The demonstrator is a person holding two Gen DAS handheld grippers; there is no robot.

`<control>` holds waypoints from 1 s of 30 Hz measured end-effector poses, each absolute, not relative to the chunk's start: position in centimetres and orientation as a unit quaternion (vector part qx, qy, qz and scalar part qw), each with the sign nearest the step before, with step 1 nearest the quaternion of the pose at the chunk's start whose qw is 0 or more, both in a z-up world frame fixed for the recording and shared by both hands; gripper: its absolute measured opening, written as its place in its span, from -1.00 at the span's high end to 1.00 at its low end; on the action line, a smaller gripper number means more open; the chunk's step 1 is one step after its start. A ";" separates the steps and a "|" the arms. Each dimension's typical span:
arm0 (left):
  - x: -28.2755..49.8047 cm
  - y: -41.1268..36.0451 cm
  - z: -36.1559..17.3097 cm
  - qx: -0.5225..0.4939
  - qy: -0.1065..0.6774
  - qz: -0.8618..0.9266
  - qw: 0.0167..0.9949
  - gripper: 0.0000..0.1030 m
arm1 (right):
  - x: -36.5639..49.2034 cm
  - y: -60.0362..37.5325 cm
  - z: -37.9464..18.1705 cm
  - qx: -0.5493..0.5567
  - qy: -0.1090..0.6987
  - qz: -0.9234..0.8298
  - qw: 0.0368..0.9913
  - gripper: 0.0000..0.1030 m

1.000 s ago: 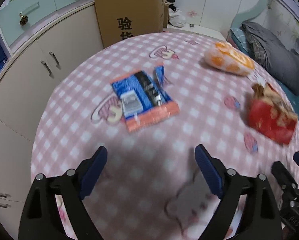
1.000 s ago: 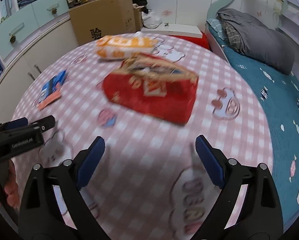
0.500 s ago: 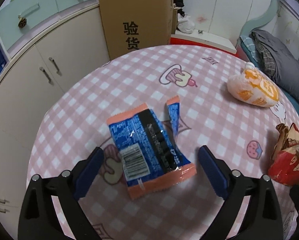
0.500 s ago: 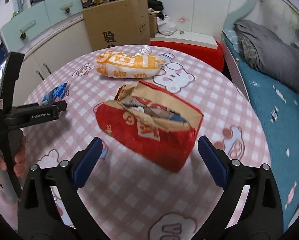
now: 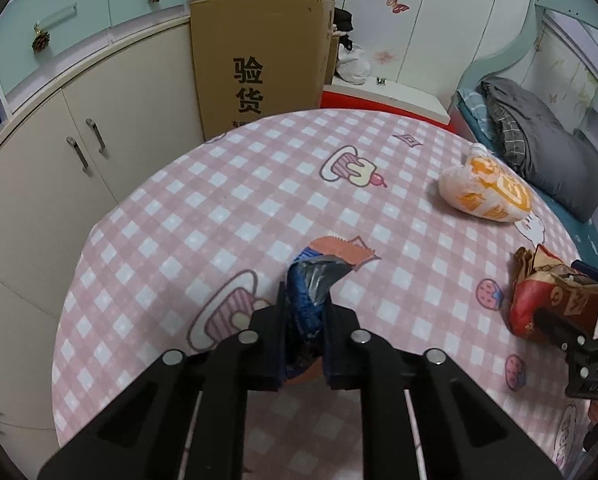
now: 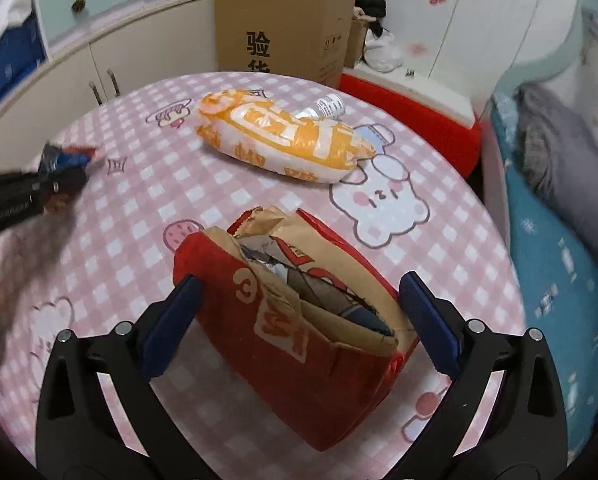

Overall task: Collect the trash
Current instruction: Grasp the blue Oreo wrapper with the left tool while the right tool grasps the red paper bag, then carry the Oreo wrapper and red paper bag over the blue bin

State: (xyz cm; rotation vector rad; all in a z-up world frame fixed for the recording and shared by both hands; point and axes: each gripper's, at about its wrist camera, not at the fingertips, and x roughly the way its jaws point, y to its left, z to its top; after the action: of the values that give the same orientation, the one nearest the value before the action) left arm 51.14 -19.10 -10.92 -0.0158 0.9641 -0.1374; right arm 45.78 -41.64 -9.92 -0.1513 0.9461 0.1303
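Since 0.5 s ago, left gripper (image 5: 303, 320) has gone from spread to pinching the blue wrapper (image 5: 313, 280), now crumpled between its fingers.
Right gripper (image 6: 299, 320) is wide apart w/ red paper bag (image 6: 299, 340) between its fingers, not squeezed; bag mouth faces 12 o'clock. Orange bag (image 6: 279, 136) lies at 12 o'clock on pink checked table (image 5: 219, 208); cardboard box (image 5: 259, 56) stands beyond.
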 end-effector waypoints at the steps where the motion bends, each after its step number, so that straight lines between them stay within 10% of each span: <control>1: 50.9 -19.1 -10.9 -0.008 0.463 -0.067 0.884 0.75 | 45.5 -41.5 -9.9 -0.080 0.455 0.059 0.885 -0.74; 8: 49.2 -18.8 -10.5 -0.015 0.463 -0.074 0.883 0.75 | 43.0 -42.5 -7.7 -0.032 0.452 0.045 0.890 0.30; 13: 47.0 -18.5 -9.6 -0.013 0.454 -0.083 0.887 0.75 | 41.3 -41.8 -7.2 -0.019 0.455 0.019 0.890 0.62; 30: 39.6 -13.0 -6.6 -0.016 0.422 -0.075 0.904 0.75 | 35.8 -35.7 -5.6 0.003 0.455 0.014 0.890 0.69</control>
State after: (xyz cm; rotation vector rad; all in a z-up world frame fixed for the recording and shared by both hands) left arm 39.63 -13.05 -6.60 -0.0334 0.8713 -0.1541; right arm 35.84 -35.69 -5.58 0.0061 0.9453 0.0300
